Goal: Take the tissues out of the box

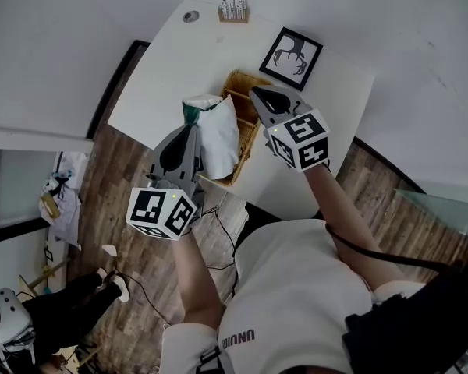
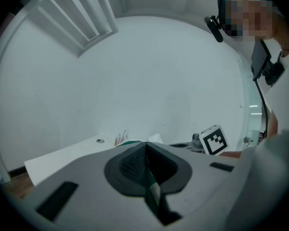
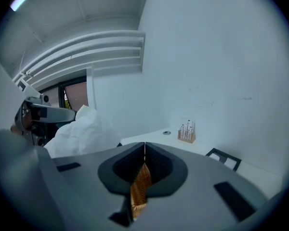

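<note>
A wicker box (image 1: 246,153) sits on the white table (image 1: 171,61). Above it hangs a white bundle of tissues (image 1: 220,129) with a green-and-white edge (image 1: 192,114). My left gripper (image 1: 189,128) is shut on that edge, and a green-and-white strip (image 2: 152,186) shows between its closed jaws in the left gripper view. My right gripper (image 1: 257,94) is shut on the box's far rim, with woven wicker (image 3: 139,189) pinched between the jaws. In the right gripper view the crumpled white tissues (image 3: 82,129) bulge up at the left.
A black-framed antler picture (image 1: 291,58) lies on the table beyond the box. A small wooden holder with sticks (image 1: 233,8) and a round cable hole (image 1: 190,16) are at the table's far edge. Wood floor and cables lie below the near table edge.
</note>
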